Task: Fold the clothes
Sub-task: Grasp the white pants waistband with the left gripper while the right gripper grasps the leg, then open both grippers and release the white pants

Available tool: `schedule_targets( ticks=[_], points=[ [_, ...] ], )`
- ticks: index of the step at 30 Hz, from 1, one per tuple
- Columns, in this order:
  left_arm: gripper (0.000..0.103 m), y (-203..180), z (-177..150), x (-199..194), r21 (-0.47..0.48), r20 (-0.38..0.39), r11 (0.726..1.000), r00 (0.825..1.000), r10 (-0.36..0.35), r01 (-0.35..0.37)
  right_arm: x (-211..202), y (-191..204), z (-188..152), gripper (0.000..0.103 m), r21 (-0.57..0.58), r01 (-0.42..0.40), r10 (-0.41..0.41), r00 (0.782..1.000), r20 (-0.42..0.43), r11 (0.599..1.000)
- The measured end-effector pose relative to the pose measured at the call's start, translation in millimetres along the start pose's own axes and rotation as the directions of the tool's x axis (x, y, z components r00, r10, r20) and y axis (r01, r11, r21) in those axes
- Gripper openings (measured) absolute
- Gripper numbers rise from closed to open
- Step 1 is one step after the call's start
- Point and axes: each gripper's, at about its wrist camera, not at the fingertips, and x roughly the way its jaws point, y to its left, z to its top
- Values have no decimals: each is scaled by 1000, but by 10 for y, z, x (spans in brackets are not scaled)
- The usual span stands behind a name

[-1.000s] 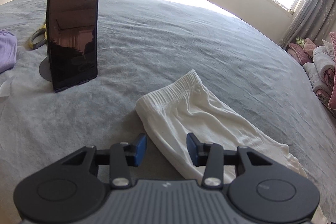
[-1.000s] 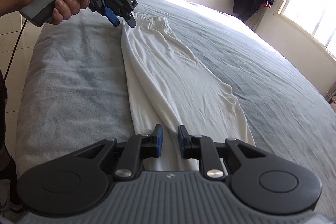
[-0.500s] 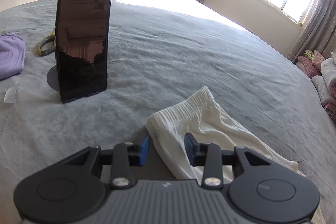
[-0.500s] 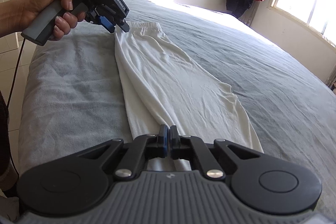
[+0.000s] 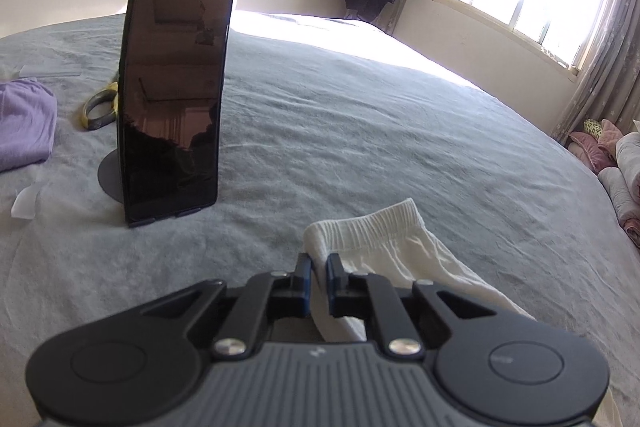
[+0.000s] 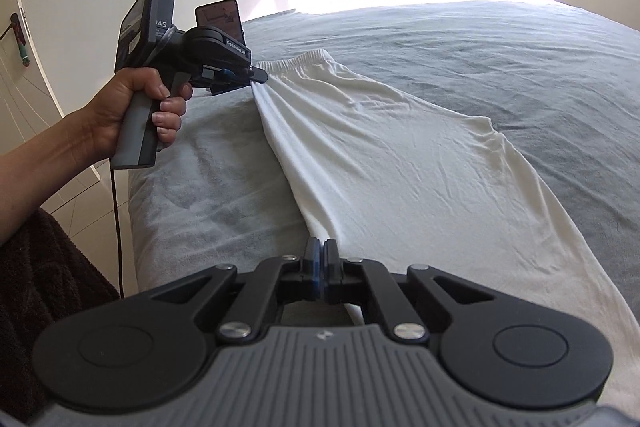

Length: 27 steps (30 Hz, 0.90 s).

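Left wrist view: the left gripper [image 5: 317, 269] has narrowed from well apart a second ago and its jaws are closing on the near corner of the waistband of the white trousers [image 5: 384, 247]; cloth sits pinched between the blue pads. The trousers lie on the grey bed [image 5: 360, 115]. A phone on a stand [image 5: 174, 99] is upright to the left, with a purple garment [image 5: 22, 123] and a yellow-grey ring object [image 5: 100, 107] beyond it. Most of the trousers run out of frame under the gripper body.

Right wrist view: the right gripper [image 6: 320, 267] was partly open a second ago and is now clamped on the near edge of the white trousers [image 6: 400, 163], low on the leg. Across the bed [image 6: 200, 195], a hand [image 6: 140, 107] holds the left gripper [image 6: 256, 75], and the cloth draws into taut pleats from its tip. Judgement: both ends are now secured along one long edge, so lifting to carry the fold over is ready.

Hard to tell: how much cloth the right pads hold, since they meet almost flush; the leg hems are cut off behind the gripper body.
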Motion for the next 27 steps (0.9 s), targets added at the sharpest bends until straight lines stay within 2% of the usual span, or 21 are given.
schedule_targets(
  ticks=[4, 7, 10, 15, 20, 22, 25, 27],
  points=[
    [12, -2, -45, 73, 23, -21, 999, 999, 30, -30, 35, -11, -52, 3, 29, -8, 9, 1000, -27, 1000],
    [20, -43, -60, 49, 67, -14, 996, 998, 58, -57, 11, -4, -43, 15, 61, -62, 65, 997, -44, 996],
    [33, -61, -50, -27, 80, -19, 994, 997, 76, -74, -78, 36, -23, 15, 57, -101, 103, 994, -46, 993],
    [37, -88, -47, -249, 105, 8, 992, 998, 66, -66, -288, -39, -40, 15, 48, -38, 38, 999, -6, 998],
    [39, -200, -114, -380, 193, 52, 979, 997, 51, -60, -444, -225, -97, 15, 83, 27, -28, 1000, 9, 996],
    [39, -231, -143, -389, 211, 44, 976, 998, 43, -51, -498, -241, -122, 15, 65, 37, -37, 999, -2, 997],
    [39, -278, -193, -436, 226, 7, 974, 1000, -14, 12, -626, -232, -188, 15, 15, 46, -46, 999, -23, 999],
    [39, -382, -276, -480, 272, -40, 958, 995, -86, 94, -695, -230, -252, 15, -11, 57, -58, 997, -45, 998]
  ],
)
